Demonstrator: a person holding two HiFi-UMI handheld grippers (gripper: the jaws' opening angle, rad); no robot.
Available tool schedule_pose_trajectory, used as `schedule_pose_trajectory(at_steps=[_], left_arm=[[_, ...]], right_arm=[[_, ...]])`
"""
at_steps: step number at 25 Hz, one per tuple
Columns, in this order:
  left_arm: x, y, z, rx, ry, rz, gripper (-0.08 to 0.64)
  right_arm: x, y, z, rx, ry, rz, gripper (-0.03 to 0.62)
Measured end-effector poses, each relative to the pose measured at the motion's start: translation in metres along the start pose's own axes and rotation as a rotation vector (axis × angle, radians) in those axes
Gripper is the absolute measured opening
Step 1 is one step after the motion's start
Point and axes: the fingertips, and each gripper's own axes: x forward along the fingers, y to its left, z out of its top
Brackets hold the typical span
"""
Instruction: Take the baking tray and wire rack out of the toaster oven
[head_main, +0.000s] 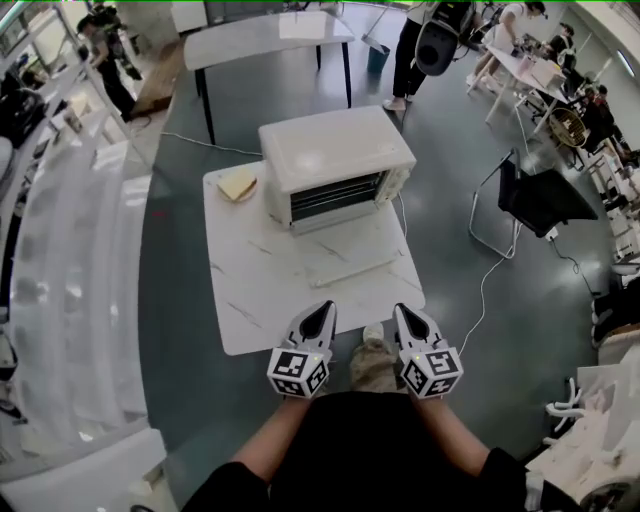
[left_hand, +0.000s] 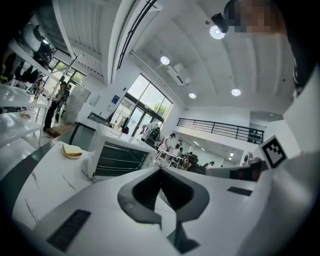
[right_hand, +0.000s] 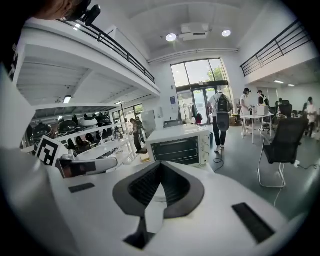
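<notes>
A white toaster oven (head_main: 335, 165) stands at the far side of a white marble table (head_main: 300, 300), its glass door closed. Horizontal bars show dimly through the door window; the baking tray cannot be made out. My left gripper (head_main: 325, 308) and right gripper (head_main: 403, 310) hover side by side over the table's near edge, pointing at the oven and well short of it. Both are shut with nothing between the jaws. The oven (left_hand: 117, 157) lies ahead of the shut left gripper (left_hand: 160, 170) in its own view, and the oven (right_hand: 182, 145) ahead of the shut right gripper (right_hand: 161, 165).
A slice of bread (head_main: 238, 185) lies on the table left of the oven. The oven's cable (head_main: 480, 290) trails to the floor at right, near a black chair (head_main: 540, 200). White shelving (head_main: 70, 250) runs along the left. Another table (head_main: 260, 40) and people stand behind.
</notes>
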Motion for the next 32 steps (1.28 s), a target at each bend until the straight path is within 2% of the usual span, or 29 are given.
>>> schedule_pose_trajectory(at_steps=[5, 9, 16, 21, 24, 27, 32], left_arm=[[0.006, 0.029, 0.006, 0.004, -0.029, 0.121, 0.018], [0.023, 0.052, -0.005, 0.015, -0.015, 0.271, 0.018], [0.08, 0.066, 0.002, 0.012, -0.039, 0.39, 0.018], [0.117, 0.079, -0.001, 0.019, -0.009, 0.511, 0.018], [0.138, 0.085, -0.004, -0.024, -0.034, 0.545, 0.018], [0.16, 0.095, -0.005, -0.046, -0.055, 0.562, 0.018], [0.192, 0.113, -0.012, -0.107, -0.082, 0.545, 0.018]], right_arm=[[0.043, -0.018, 0.006, -0.01, 0.008, 0.052, 0.021], [0.08, -0.031, 0.007, 0.019, 0.028, 0.156, 0.021], [0.129, -0.07, 0.015, -0.013, 0.067, 0.287, 0.021], [0.159, -0.1, 0.008, -0.042, 0.145, 0.385, 0.021], [0.175, -0.114, 0.01, -0.04, 0.143, 0.421, 0.021], [0.199, -0.131, 0.015, -0.023, 0.121, 0.417, 0.021], [0.232, -0.146, 0.013, -0.009, 0.123, 0.404, 0.021]])
